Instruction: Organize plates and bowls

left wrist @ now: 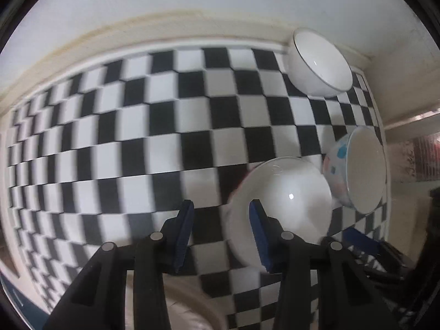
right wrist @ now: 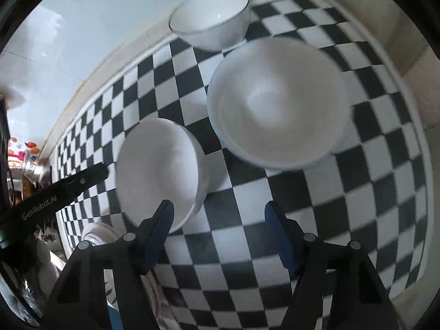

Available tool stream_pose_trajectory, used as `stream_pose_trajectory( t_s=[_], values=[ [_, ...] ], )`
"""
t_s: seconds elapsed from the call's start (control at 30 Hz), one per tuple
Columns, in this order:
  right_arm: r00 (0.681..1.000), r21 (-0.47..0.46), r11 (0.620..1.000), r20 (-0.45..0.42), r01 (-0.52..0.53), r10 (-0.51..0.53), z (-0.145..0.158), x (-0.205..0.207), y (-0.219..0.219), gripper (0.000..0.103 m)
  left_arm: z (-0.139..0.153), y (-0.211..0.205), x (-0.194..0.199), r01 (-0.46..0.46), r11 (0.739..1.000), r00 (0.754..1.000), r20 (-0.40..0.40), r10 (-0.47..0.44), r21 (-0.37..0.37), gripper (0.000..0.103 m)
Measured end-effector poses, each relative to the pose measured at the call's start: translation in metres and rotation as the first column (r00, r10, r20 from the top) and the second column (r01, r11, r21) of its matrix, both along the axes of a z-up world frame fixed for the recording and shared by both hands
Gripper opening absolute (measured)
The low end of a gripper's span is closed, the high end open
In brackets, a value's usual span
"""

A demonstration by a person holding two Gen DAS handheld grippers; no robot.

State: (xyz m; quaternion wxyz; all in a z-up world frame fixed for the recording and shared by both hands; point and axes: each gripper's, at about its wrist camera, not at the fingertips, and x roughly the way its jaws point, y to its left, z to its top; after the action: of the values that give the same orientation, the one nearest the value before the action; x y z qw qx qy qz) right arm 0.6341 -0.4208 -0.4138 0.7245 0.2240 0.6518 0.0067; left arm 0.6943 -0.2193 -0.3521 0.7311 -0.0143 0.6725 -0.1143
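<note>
The left claw (left wrist: 221,206) is spread, one finger inside the near bowl (left wrist: 286,200), nothing pinched; the right claw (right wrist: 218,209) is spread over bare bench (right wrist: 357,206); three bowls are crowded at the bench's far corner; a clipped rim may be tipped or knocked into the patterned bowl (left wrist: 357,173).

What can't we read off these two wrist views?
- Left wrist: whether the left gripper touches the plain white bowl; motion blur smears the rim.
- Left wrist: the patterned bowl motif; blurred, partly behind the white bowl.
- Right wrist: the pale object at lower left; cut off by the right gripper.
</note>
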Motion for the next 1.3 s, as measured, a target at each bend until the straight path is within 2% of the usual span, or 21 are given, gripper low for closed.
stream_pose_trajectory(
  t_s=[0.07,0.13,0.17,0.23,0.3,0.37,0.4,0.43,0.53,0.7,0.87,1.07,1.3],
  values=[
    [1.000,0.006,1.000,-0.024,-0.014,0.014,-0.010,0.007,0.002,0.068,-0.012,-0.005,0.007,0.022,1.000,0.999,-0.030,-0.022,-0.013,0.038],
    [0.999,0.022,0.999,-0.035,-0.035,0.035,-0.018,0.013,0.006,0.056,-0.020,-0.009,0.012,0.039,0.999,0.998,-0.046,-0.039,-0.004,0.038],
    [0.998,0.016,0.999,-0.044,-0.046,0.047,-0.021,0.015,0.008,0.053,-0.023,-0.010,0.013,0.046,0.999,0.998,-0.052,-0.047,-0.006,0.033],
    [0.996,0.014,0.997,-0.048,-0.069,0.070,-0.026,0.019,0.013,0.039,-0.028,-0.012,0.012,0.061,0.998,0.996,-0.070,-0.061,-0.007,0.026],
    [0.995,0.002,0.996,-0.059,-0.085,0.085,-0.028,0.024,0.019,0.037,-0.029,-0.015,0.009,0.075,0.997,0.995,-0.071,-0.075,-0.004,0.025],
    [0.994,0.002,0.996,-0.068,-0.090,0.090,-0.029,0.029,0.024,0.029,-0.029,-0.020,0.005,0.092,0.996,0.993,-0.075,-0.093,-0.020,0.024],
    [0.993,0.006,0.996,-0.070,-0.092,0.092,-0.028,0.032,0.028,0.019,-0.028,-0.022,0.003,0.100,0.995,0.992,-0.071,-0.101,-0.014,0.024],
    [0.993,-0.011,0.995,-0.074,-0.096,0.095,-0.027,0.034,0.031,0.015,-0.027,-0.025,0.000,0.110,0.994,0.992,-0.067,-0.111,-0.009,0.024],
    [0.993,-0.059,0.993,-0.069,-0.104,0.100,-0.025,0.037,0.036,0.014,-0.026,-0.027,-0.007,0.112,0.994,0.991,-0.075,-0.112,-0.006,0.024],
    [0.990,-0.045,0.991,-0.067,-0.128,0.125,-0.020,0.031,0.038,0.013,-0.022,-0.026,-0.015,0.105,0.994,0.992,-0.074,-0.105,-0.007,0.024],
    [0.985,-0.035,0.986,-0.065,-0.163,0.161,-0.008,0.009,0.039,0.014,-0.014,-0.032,-0.029,0.104,0.994,0.991,-0.079,-0.105,-0.020,0.024],
    [0.982,-0.023,0.984,-0.074,-0.177,0.174,0.003,-0.028,0.031,0.014,0.001,-0.047,-0.064,0.164,0.986,0.983,-0.080,-0.165,-0.020,0.024],
    [0.979,-0.008,0.983,-0.095,-0.184,0.183,0.001,-0.068,0.022,0.014,-0.005,-0.060,-0.101,0.192,0.981,0.974,-0.114,-0.195,-0.031,0.024]
  ],
)
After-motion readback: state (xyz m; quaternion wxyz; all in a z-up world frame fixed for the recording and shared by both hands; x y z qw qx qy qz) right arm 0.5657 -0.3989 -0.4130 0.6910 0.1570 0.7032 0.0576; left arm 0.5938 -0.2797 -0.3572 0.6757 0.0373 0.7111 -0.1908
